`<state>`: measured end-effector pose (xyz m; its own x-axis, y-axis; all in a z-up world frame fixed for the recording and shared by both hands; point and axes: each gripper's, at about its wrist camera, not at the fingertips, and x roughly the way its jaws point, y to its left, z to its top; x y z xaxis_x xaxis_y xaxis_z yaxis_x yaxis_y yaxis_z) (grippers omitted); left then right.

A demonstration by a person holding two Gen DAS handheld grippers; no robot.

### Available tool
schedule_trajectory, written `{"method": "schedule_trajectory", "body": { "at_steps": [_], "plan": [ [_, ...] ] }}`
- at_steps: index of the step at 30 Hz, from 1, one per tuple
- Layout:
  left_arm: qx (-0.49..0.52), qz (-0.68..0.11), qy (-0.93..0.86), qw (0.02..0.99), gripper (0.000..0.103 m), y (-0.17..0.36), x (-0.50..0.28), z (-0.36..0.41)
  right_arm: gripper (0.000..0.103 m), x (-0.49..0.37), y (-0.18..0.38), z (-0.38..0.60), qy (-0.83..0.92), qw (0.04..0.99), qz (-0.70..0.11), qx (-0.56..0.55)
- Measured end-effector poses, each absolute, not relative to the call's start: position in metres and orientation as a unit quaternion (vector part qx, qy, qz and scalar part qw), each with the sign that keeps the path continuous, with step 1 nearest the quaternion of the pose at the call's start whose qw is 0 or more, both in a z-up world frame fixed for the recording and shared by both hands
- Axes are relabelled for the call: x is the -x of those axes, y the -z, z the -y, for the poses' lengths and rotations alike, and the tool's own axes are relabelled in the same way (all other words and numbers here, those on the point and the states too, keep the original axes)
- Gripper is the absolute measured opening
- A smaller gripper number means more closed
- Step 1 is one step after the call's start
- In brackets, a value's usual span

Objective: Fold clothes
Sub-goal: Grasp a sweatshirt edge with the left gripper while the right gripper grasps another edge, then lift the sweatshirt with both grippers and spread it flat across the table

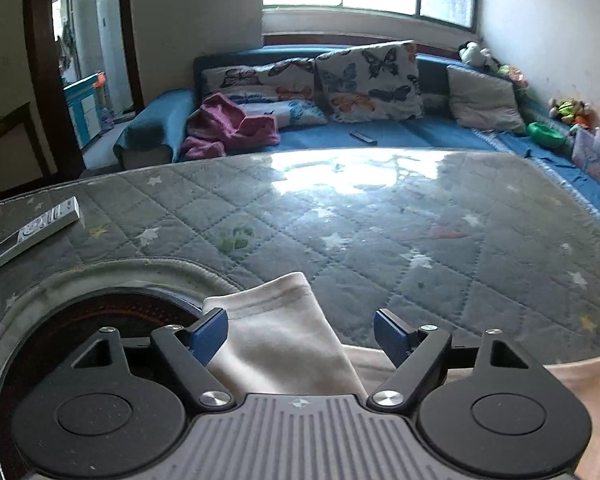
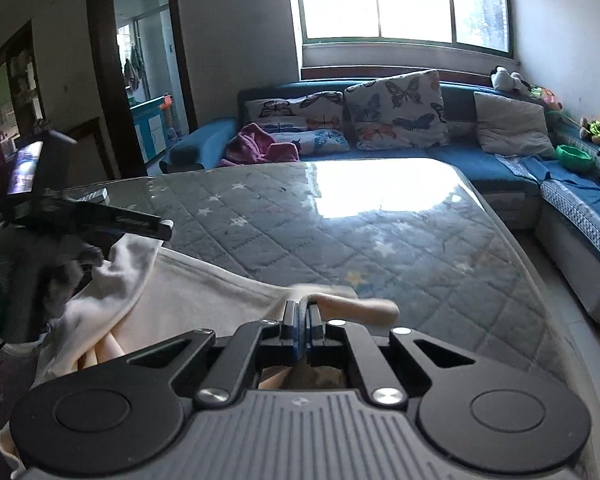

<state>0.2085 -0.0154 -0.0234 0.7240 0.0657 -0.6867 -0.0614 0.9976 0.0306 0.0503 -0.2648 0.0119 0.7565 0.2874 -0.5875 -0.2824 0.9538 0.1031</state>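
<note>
A cream-white garment [image 1: 276,340] lies at the near edge of the quilted grey table [image 1: 380,232]. In the left wrist view a sleeve of it runs up between my fingers. My left gripper [image 1: 300,332] is open, its blue pads either side of the sleeve and apart from it. In the right wrist view the garment [image 2: 188,284] spreads left across the table [image 2: 380,240]. My right gripper [image 2: 302,320] is shut on a fold of the garment's edge. The left gripper [image 2: 100,220] shows at the left, over the sleeve.
A grey remote [image 1: 36,232] lies at the table's left. A round dark opening [image 1: 100,320] sits in the table under my left gripper. Behind is a blue sofa [image 1: 420,128] with butterfly cushions [image 1: 372,80], a pink cloth [image 1: 228,124] and another remote [image 1: 363,137].
</note>
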Motion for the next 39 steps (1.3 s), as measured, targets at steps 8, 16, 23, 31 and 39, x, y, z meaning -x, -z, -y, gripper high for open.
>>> {"method": "schedule_trajectory", "body": {
  "at_steps": [8, 16, 23, 31, 39],
  "plan": [
    [0.009, -0.379, -0.048, 0.924, 0.033, 0.034, -0.223, 0.007, 0.003, -0.044, -0.004, 0.273, -0.144, 0.937, -0.317, -0.024],
    [0.056, -0.349, -0.046, 0.934, 0.005, 0.011, -0.197, -0.026, 0.003, -0.026, -0.003, 0.289, -0.121, 0.944, -0.305, -0.044],
    [0.107, -0.288, -0.064, 0.95, 0.005, -0.031, -0.124, -0.08, 0.003, 0.0, -0.012, 0.31, -0.091, 0.952, -0.287, -0.052],
    [0.126, -0.249, -0.117, 0.953, 0.005, -0.058, -0.031, -0.142, 0.003, 0.028, -0.015, 0.337, -0.049, 0.959, -0.275, -0.057],
    [0.112, -0.27, -0.161, 0.943, 0.005, -0.052, 0.041, -0.184, 0.003, 0.053, -0.017, 0.362, 0.003, 0.963, -0.267, -0.045]
  ]
}}
